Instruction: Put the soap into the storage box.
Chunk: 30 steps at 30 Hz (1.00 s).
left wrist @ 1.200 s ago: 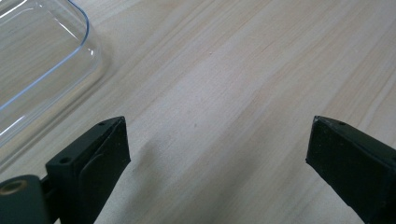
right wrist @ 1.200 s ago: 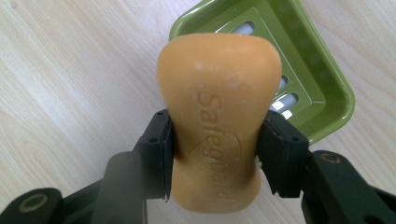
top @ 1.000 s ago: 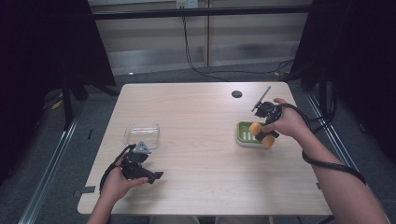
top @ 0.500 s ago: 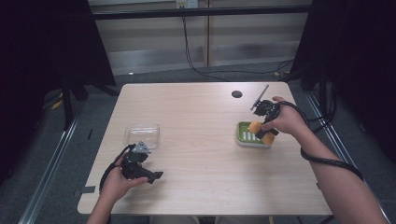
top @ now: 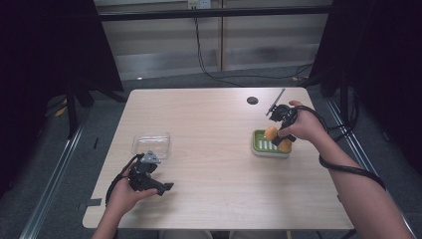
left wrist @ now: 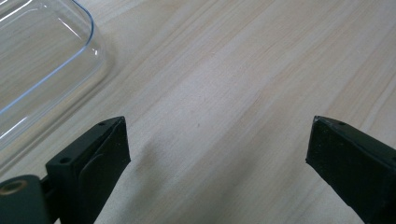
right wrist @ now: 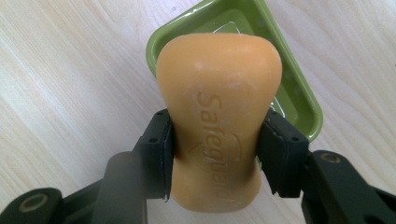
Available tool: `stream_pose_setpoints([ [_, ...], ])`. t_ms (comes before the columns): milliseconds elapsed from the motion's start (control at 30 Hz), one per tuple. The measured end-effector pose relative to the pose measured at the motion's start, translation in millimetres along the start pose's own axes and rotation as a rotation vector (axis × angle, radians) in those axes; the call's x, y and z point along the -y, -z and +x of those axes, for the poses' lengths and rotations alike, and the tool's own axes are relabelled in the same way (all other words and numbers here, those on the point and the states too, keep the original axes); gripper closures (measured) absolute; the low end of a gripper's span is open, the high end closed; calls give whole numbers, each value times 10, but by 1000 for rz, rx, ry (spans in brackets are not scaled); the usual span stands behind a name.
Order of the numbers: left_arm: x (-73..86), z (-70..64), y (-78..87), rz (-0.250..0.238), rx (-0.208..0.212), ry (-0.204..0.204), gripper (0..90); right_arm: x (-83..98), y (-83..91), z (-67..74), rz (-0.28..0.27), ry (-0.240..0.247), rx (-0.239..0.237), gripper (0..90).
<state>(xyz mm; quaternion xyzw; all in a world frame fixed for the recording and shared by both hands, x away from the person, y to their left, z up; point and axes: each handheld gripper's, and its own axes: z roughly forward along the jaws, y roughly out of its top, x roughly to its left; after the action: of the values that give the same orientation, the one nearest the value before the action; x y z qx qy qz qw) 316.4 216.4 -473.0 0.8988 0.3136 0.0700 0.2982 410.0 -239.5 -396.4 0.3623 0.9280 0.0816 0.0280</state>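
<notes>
An orange bar of soap stamped "Safeguard" is clamped at its waist between the jaws of my right gripper. In the high view the soap hangs just above the green soap dish at the table's right. The green soap dish lies below and behind the bar in the right gripper view. My left gripper rests near the table's front left, its jaws wide apart over bare wood with nothing between them. A clear glass dish sits just beyond it, its corner showing at the left gripper view's upper left.
A dark round hole marks the table top behind the soap dish. Cables trail off the right edge and down from the back. Light wood stretches between the two dishes.
The right gripper with the soap has shifted slightly toward the left over the green dish. The left hand has stayed put.
</notes>
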Motion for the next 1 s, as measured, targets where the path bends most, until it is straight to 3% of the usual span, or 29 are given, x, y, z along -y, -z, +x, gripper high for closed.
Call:
stream_pose_setpoints([
  [433, 8, 0, 0, -14, -1, 17, 56, -40, 11, -26, 2, -1, 10, 506],
  [500, 5, 10, 8, -5, -3, 1, 56, -47, 3, -32, -5, 8, 19, 506],
  [933, 3, 4, 12, -20, 0, 19, 55, -77, -20, -70, -6, 28, 33, 505],
  [1000, 1, 12, 18, -9, -2, 4, 55, -78, -24, -78, -1, 32, 34, 505],
])
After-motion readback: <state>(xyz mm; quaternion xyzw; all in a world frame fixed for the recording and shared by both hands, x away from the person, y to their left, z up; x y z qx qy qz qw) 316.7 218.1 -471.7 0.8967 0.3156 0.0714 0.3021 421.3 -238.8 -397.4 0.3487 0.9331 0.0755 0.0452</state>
